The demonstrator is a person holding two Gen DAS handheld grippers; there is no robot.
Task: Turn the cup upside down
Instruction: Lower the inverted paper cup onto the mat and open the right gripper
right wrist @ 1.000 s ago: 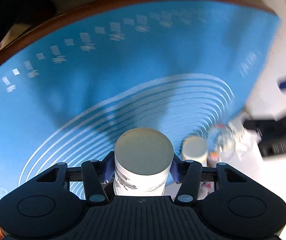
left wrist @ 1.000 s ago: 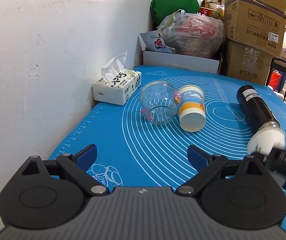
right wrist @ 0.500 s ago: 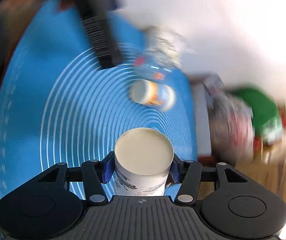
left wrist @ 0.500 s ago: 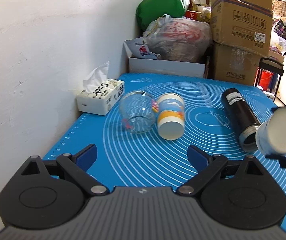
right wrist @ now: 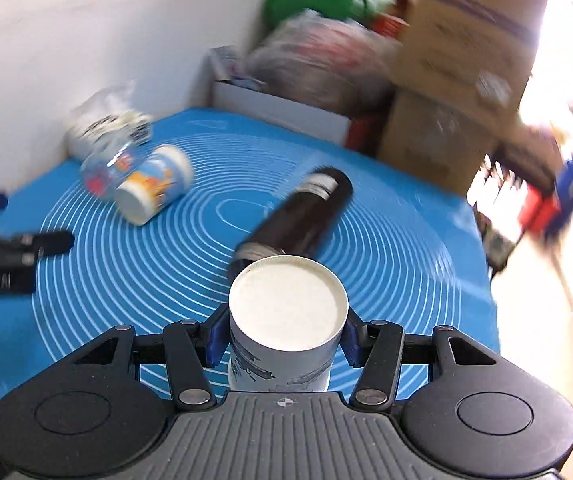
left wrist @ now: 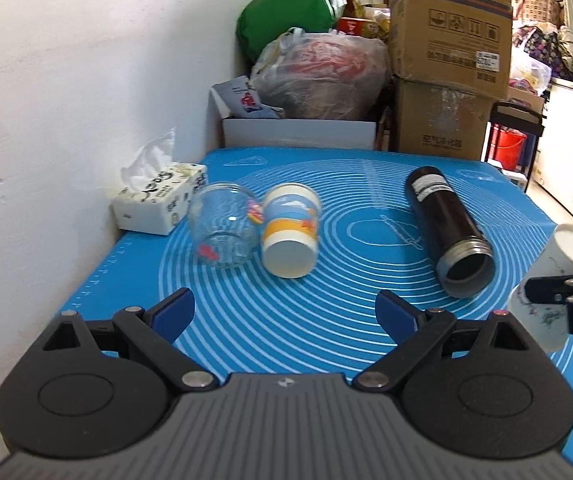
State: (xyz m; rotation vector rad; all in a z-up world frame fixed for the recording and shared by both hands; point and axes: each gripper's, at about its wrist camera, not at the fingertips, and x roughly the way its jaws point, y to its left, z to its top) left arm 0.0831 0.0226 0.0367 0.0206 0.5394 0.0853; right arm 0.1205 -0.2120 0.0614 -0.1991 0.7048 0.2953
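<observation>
My right gripper (right wrist: 280, 336) is shut on a white paper cup (right wrist: 286, 312) with dark print, its flat base facing the camera. In the left wrist view the same cup (left wrist: 562, 276) hangs at the far right, base up and tilted, above the blue mat (left wrist: 326, 312). My left gripper (left wrist: 284, 312) is open and empty over the near part of the mat. A blue and yellow paper cup (left wrist: 290, 232) lies on its side mid-mat, next to a clear glass cup (left wrist: 222, 228) on its side.
A black flask (left wrist: 446, 220) lies on its side, mouth toward me, right of centre. A tissue box (left wrist: 158, 196) sits by the white wall at left. A white box (left wrist: 298, 132), bags and cardboard cartons (left wrist: 446, 56) stand behind the mat.
My right gripper has swung round with the white cup, turning it from base-down-facing toward the table to base up, and now faces the far clutter. My left gripper drew back a little.
</observation>
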